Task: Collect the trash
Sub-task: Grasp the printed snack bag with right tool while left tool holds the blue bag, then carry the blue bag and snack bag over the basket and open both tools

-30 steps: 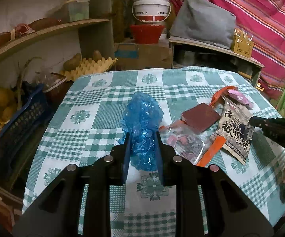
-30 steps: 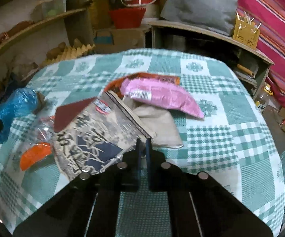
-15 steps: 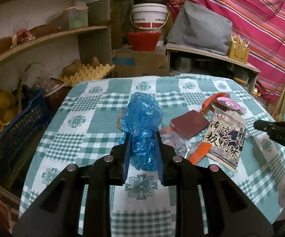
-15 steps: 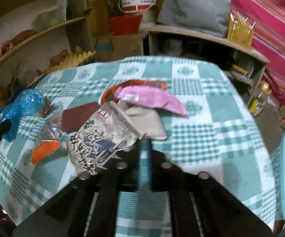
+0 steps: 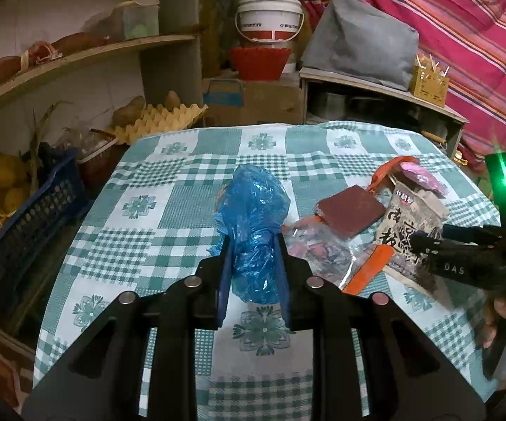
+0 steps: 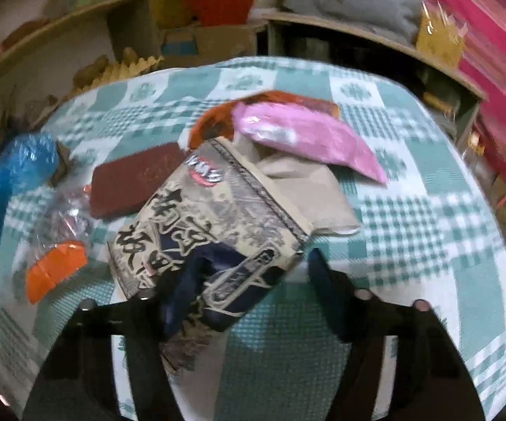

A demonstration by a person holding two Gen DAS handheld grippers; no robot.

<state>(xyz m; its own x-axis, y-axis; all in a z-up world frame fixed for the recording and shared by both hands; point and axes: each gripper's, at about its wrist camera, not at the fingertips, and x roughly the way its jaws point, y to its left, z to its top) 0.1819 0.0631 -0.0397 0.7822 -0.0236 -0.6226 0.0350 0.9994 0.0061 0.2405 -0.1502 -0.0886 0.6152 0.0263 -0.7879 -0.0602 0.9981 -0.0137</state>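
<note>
The left gripper (image 5: 254,263) is clamped narrowly on the crumpled blue plastic bag (image 5: 253,224), which stands near the middle of the bench (image 5: 168,231) under its green-and-white checked cloth; if the bag's mouth is pinched shut, nothing can be dropped in. Toward the right edge lies the litter: a clear crinkled packet (image 6: 65,221), a dark red flat pouch (image 6: 135,182), the beige printed snack bag (image 6: 214,231) and a pink wrapper (image 6: 305,137). The right gripper (image 6: 253,273), whose jaws have just been opening, stands half-spread astride the snack bag's near corner, not pressing it. Closing on so little could let the slick foil slip free or drag neighbouring wrappers off the bench.
</note>
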